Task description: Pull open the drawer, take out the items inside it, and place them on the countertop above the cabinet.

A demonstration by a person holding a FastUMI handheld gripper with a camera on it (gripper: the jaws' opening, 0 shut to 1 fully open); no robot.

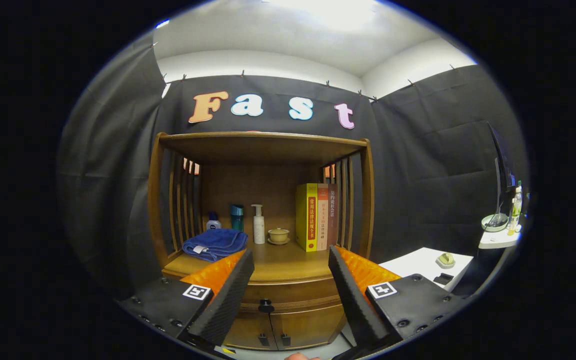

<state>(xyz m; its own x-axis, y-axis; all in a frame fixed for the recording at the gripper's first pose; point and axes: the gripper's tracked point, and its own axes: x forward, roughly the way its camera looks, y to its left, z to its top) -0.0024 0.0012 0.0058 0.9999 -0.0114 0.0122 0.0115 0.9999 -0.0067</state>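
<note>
Both fingers [228,295] of the gripper [290,295] stand wide apart and hold nothing, framing the front of a wooden cabinet [288,327] that sits just ahead of them. Between the fingers shows the drawer [290,295], a curved wooden front under the countertop, with 1 small dark knob [266,305] at its middle; it looks fully closed, so what lies inside cannot be told. Below it are 2 small doors, each with a dark pull. My reading is that the task is at its very 1st step, the approach to the drawer. Next, the fingers would need to move forward and down a little, centre on the knob, close on it and draw straight back. On the countertop [288,262] above, inside the open shelf, lie a folded blue towel [214,243] at the left, then a small bottle [213,220], a teal cup [237,216], a white pump bottle [258,224] and a lidded bowl [278,235] farther back, with 3 upright books [316,216] at the right. Bare wood near the front edge offers room for items.
</note>
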